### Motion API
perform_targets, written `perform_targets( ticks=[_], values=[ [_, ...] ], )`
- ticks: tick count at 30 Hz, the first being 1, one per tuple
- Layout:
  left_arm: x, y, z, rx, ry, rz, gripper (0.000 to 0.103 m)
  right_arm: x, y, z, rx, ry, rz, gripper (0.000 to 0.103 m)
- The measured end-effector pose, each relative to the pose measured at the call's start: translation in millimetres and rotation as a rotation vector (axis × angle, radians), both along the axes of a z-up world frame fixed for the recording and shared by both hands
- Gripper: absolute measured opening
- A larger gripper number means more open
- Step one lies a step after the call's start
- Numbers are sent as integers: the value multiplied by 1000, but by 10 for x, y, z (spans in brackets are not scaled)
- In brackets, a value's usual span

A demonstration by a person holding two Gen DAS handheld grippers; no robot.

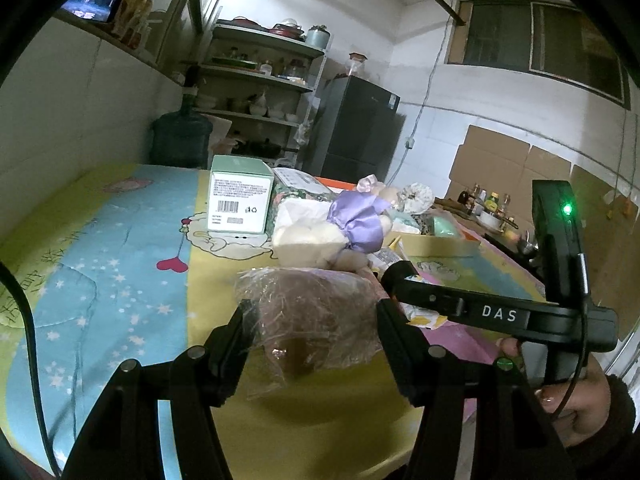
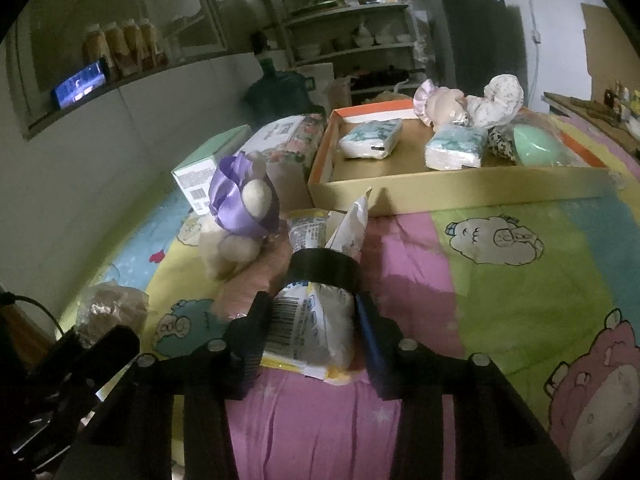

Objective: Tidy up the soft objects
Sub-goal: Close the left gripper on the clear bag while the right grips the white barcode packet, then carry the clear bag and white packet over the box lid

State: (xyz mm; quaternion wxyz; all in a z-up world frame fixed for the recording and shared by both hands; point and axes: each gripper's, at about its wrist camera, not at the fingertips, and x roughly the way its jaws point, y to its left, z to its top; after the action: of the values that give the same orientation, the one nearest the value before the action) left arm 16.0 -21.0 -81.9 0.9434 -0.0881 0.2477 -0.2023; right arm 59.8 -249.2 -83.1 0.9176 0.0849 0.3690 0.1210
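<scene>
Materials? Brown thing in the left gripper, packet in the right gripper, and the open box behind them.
Brown item: clear crinkly plastic film over something brown, contents unclear; glossy wrinkles. Packet: printed plastic or paper wrapper, likely tissues; soft, creased, barcode. Box: cardboard, matte tan wall, orange rim.

A home kitchen was shown: crockery-laden shelves [image 1: 260,76] stood at upper centre, a dark refrigerator [image 1: 356,128] beside them, a water jug [image 1: 180,136] at left, and condiment bottles [image 1: 488,202] at right.
</scene>
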Motion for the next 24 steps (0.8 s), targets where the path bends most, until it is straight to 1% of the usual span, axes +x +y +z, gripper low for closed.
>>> perform_targets(
  ticks=[9, 24],
  values=[
    [-31, -48, 24, 10, -6, -4, 61, -64, -48, 51, 14, -15, -9, 42],
    [-99, -194, 158, 29, -39, -24, 61, -251, -280, 266, 44, -84, -53, 41]
  ],
)
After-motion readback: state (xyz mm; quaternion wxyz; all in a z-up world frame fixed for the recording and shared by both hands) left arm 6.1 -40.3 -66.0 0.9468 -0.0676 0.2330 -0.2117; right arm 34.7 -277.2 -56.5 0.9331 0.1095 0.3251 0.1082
